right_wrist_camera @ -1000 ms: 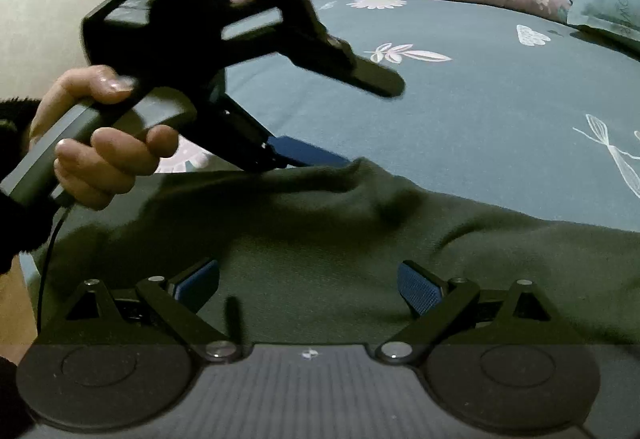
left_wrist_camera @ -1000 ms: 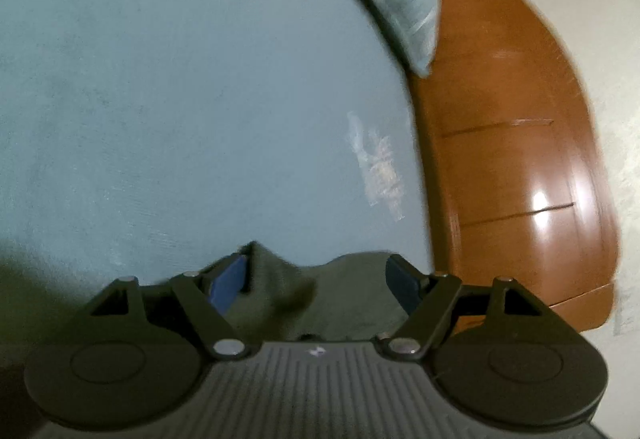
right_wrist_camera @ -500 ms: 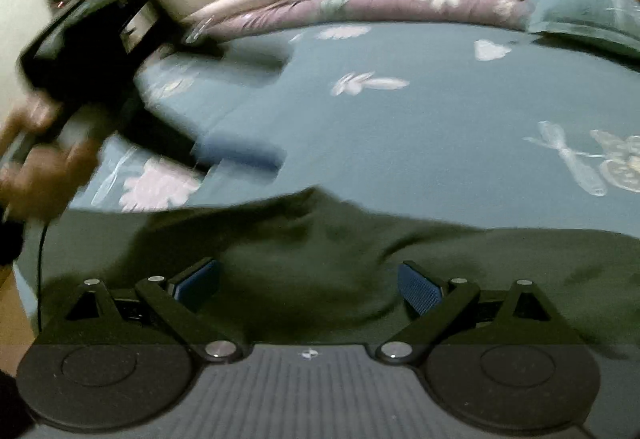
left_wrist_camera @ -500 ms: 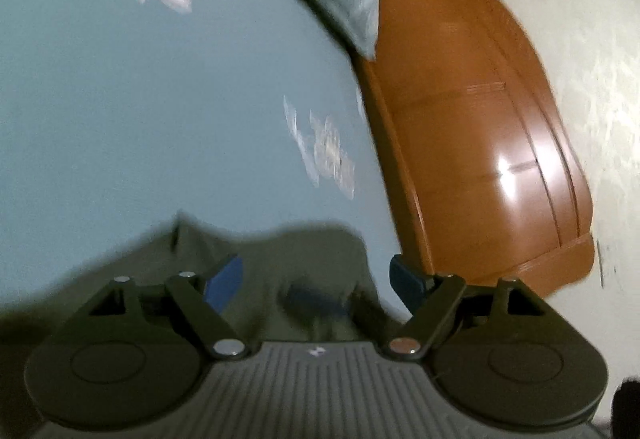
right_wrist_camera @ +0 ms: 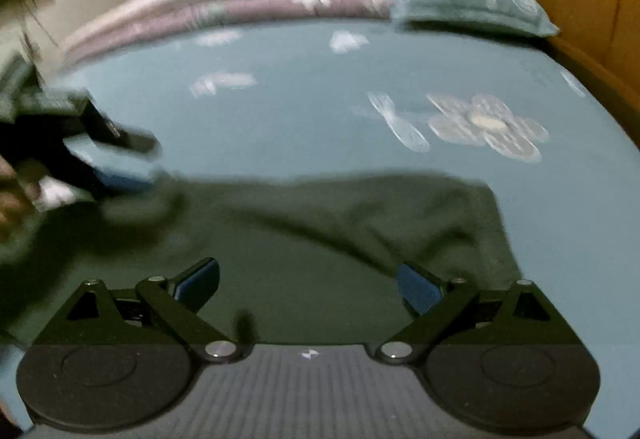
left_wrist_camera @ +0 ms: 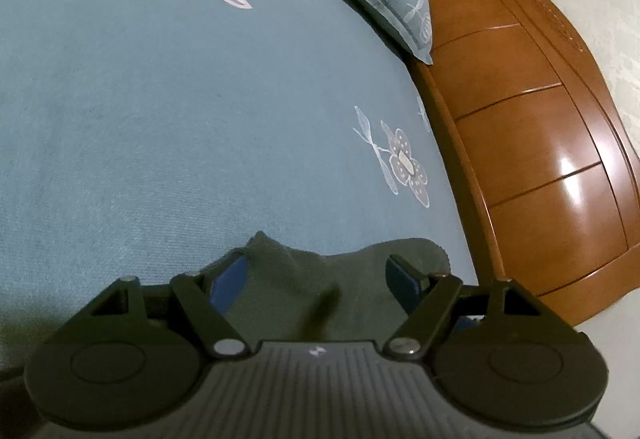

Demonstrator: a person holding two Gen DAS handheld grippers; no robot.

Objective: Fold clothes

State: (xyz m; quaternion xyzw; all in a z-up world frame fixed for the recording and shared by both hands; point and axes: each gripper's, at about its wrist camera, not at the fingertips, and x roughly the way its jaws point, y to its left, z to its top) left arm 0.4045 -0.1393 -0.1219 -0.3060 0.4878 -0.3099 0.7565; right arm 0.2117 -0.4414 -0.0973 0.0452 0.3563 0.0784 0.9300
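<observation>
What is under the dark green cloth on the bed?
The dark green garment lies on the blue flowered bedsheet, which shows all around its far edge. Whatever sits directly beneath the cloth is covered, so anything else under it cannot be seen.

Both handheld grippers look the same: matte black plastic, a ribbed grey housing with a tiny white logo in the middle, and 2 round black discs either side. The left gripper and right gripper each have 2 angled black linkage arms with silver pivot screws, ending in blue pads. Small screws sit on the triangular brackets too.
</observation>
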